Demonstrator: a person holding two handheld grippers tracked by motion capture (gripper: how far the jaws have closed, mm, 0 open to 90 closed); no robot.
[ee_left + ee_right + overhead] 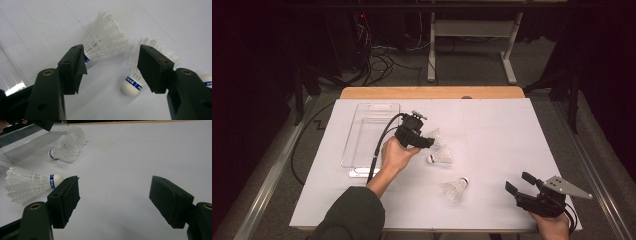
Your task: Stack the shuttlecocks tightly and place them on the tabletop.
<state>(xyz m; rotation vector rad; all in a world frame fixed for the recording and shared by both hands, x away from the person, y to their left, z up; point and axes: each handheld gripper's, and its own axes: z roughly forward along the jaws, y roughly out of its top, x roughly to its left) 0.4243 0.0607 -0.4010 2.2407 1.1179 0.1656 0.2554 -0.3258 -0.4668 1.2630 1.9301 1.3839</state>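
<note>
- White feather shuttlecock (132, 80) lies on the bench (492, 125), just right of the clear tray (362, 135), with two more shuttlecocks near it.
- Probably very light, its skirt fragile; take it by the cork.
- Left tool (110, 67) hovers open above it.
- Right tool (113, 197) open, well apart.

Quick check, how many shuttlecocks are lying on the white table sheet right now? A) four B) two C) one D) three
D: the high view shows three, two close together by the left tool at and, and one apart nearer the person.
</note>
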